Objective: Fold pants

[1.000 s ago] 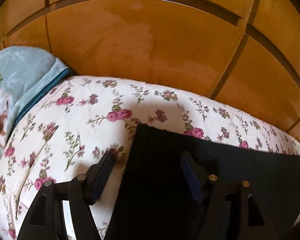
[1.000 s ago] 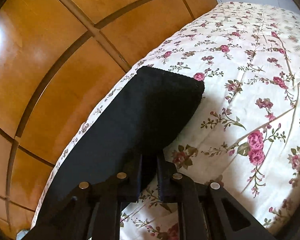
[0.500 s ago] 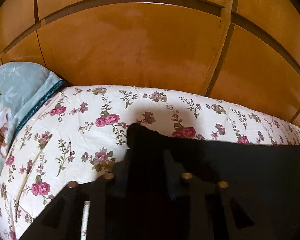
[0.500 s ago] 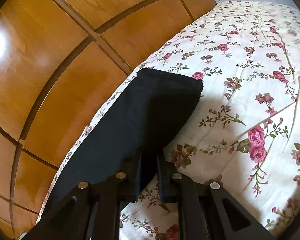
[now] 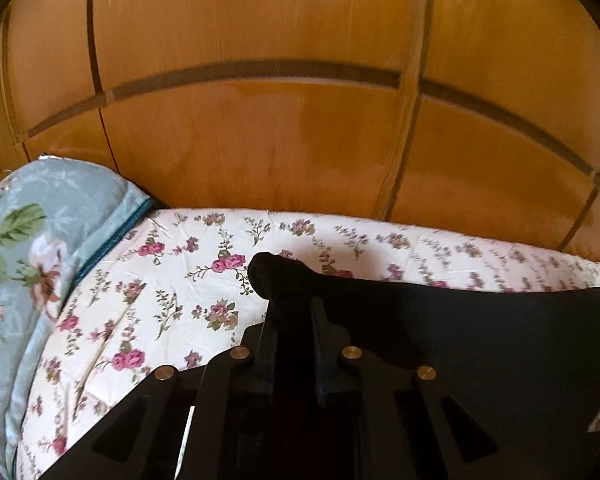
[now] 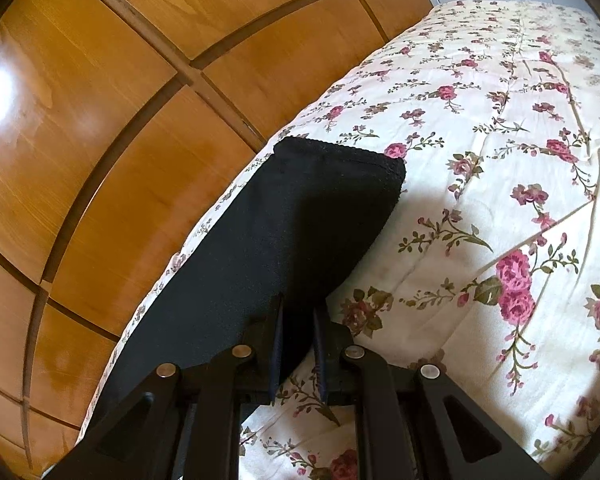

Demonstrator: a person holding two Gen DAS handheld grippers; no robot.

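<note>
The black pants (image 6: 284,240) lie along the bed's (image 6: 500,184) edge nearest the wooden wardrobe (image 5: 260,140). The left gripper (image 5: 296,316) pinches one corner, the right gripper (image 6: 296,320) is clamped on the near edge. Lift both evenly, keeping the cloth taut, and I judge the fold will land square.

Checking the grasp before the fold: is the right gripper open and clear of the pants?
No, the right gripper is shut on the black pants.

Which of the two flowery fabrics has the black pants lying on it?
The cream bedspread with pink roses carries the black pants; the pale green floral pillow sits apart, at the bed's end.
</note>
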